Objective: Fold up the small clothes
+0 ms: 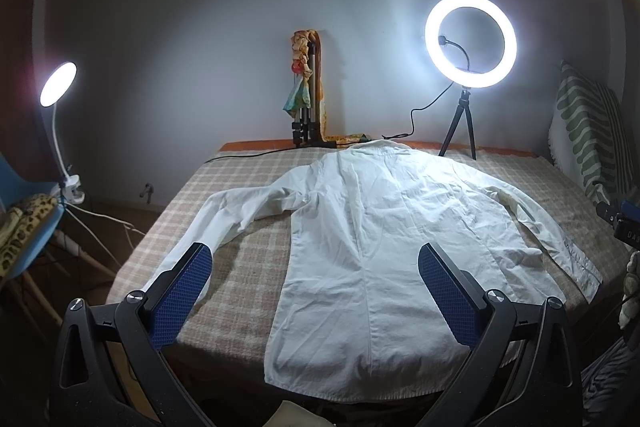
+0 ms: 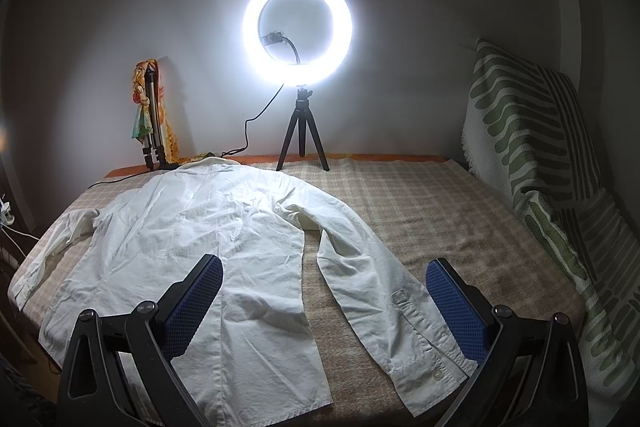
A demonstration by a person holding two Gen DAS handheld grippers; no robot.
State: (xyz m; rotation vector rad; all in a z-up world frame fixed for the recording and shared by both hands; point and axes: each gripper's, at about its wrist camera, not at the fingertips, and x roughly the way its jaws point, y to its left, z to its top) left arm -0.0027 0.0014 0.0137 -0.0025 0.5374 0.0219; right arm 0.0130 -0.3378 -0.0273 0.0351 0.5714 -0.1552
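Note:
A white long-sleeved shirt (image 1: pixel 360 247) lies flat, back up, on the checked bedcover (image 1: pixel 240 267), collar at the far end, hem at the near edge, both sleeves spread out. My left gripper (image 1: pixel 316 259) is open and empty, above the shirt's left hem and left sleeve. In the right wrist view the shirt (image 2: pixel 192 227) fills the left half. My right gripper (image 2: pixel 324 271) is open and empty, above the right sleeve (image 2: pixel 368 267) and its cuff (image 2: pixel 432 359). The right gripper's body shows at the left wrist view's right edge.
A lit ring light on a small tripod (image 1: pixel 470 41) stands at the bed's far end, also in the right wrist view (image 2: pixel 298 27). A folded tripod with a scarf (image 1: pixel 306 87) leans on the wall. A clip lamp (image 1: pixel 58 85) and blue chair (image 1: pixel 24 195) stand left. A green-patterned cushion (image 2: pixel 532 131) is right.

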